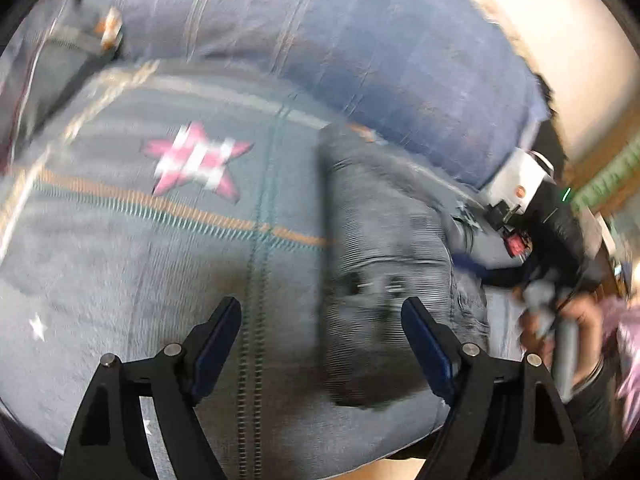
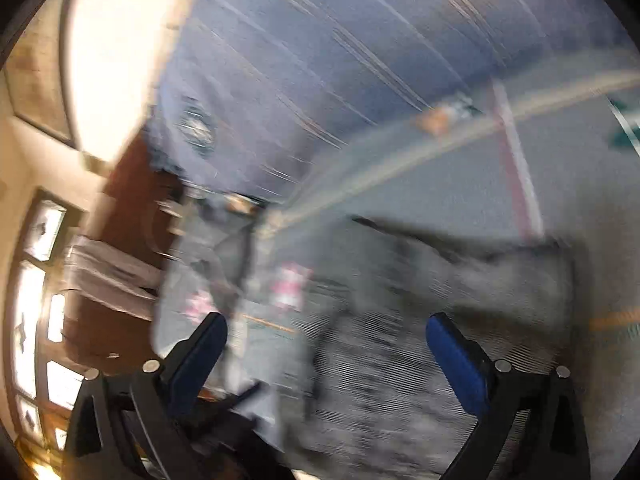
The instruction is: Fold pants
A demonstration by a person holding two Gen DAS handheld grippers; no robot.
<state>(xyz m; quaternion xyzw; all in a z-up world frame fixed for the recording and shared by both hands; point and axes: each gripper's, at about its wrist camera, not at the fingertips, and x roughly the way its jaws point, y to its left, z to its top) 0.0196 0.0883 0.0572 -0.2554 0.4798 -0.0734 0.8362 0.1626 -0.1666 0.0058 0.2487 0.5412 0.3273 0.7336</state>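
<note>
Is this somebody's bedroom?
Probably a bedroom, yes. The grey pants lie on a quilt with a pink star, like bedding, beside a big blue cushion. A wooden-framed window suggests a home.

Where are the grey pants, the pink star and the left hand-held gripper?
grey pants [image 1: 384, 280]: left wrist view, middle of folded cloth.
pink star [image 1: 196, 160]: left wrist view, star's centre.
left hand-held gripper [image 1: 320, 344]: left wrist view, between open fingertips.
</note>
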